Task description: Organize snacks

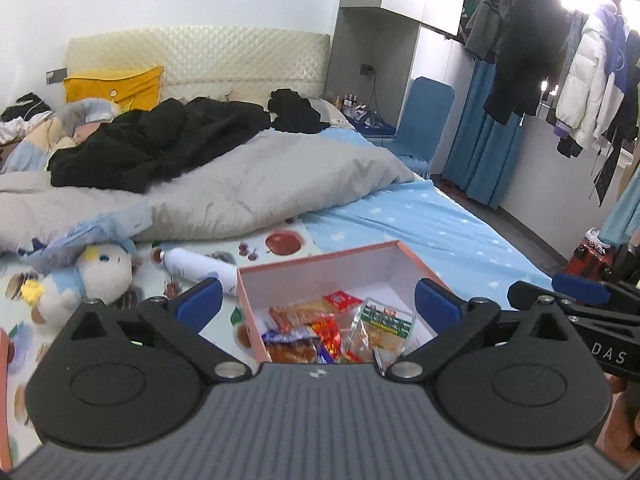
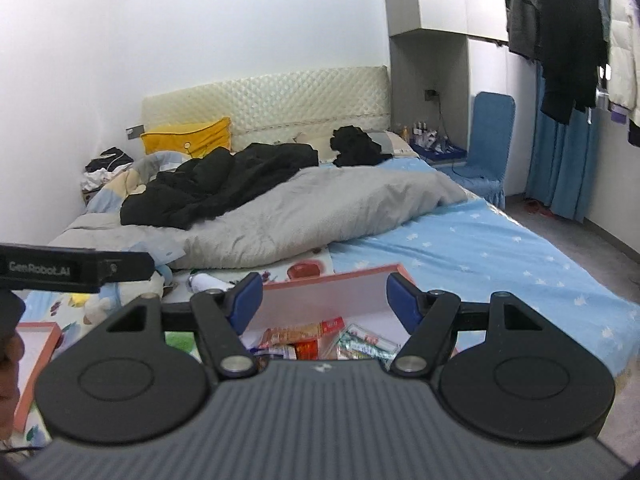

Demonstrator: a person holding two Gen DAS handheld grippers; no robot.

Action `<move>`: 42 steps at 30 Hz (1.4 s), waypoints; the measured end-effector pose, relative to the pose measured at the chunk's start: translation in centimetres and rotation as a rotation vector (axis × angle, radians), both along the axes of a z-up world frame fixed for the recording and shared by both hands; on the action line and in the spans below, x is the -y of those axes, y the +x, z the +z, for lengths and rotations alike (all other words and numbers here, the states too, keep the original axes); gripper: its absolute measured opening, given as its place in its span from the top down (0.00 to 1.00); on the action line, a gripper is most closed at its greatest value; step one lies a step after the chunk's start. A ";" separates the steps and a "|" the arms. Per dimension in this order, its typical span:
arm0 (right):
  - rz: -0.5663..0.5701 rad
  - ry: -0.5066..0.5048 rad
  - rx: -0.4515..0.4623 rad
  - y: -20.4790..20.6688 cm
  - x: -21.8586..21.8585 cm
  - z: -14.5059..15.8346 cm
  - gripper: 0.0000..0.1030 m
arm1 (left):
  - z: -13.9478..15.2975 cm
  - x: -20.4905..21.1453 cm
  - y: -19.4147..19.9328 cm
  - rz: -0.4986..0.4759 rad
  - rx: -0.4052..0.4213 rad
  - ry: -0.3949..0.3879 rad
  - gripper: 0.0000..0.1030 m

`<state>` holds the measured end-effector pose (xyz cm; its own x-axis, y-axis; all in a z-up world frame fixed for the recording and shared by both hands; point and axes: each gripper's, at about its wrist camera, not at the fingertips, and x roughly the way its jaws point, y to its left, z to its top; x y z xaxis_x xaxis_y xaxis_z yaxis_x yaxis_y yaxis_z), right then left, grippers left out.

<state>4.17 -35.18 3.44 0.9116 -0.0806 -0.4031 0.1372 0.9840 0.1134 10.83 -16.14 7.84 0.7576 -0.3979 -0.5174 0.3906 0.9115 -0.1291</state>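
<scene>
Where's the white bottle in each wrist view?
Left wrist: white bottle lies left of centre, beside the pink box's left wall.
Right wrist: bottle is lower left of centre, mostly hidden behind the tongs' left finger.
Shared landmark: yellow pillow at the headboard.

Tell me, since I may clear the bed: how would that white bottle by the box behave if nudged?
The white bottle lies on its side on the fruit-print mat, so it would probably roll. Its smooth round body looks slippery for a claw. It seems rigid, not crushable.
</scene>
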 end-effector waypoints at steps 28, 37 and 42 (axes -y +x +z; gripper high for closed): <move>-0.028 0.037 -0.092 -5.3 -1.7 -6.0 0.32 | -5.5 -2.3 -4.9 0.070 -0.086 0.008 0.00; -0.036 0.031 -0.095 -5.3 -1.5 -6.0 0.32 | -5.5 -2.5 -4.5 0.081 -0.091 0.020 0.00; -0.026 0.041 -0.093 -5.1 -1.6 -5.9 0.32 | -5.6 -2.4 -4.4 0.078 -0.093 0.022 0.00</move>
<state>-0.96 -33.55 -2.48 0.8677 -0.0850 -0.4897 0.1741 0.9748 0.1392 6.39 -13.74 2.24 0.7338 -0.3276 -0.5952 0.3057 0.9416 -0.1414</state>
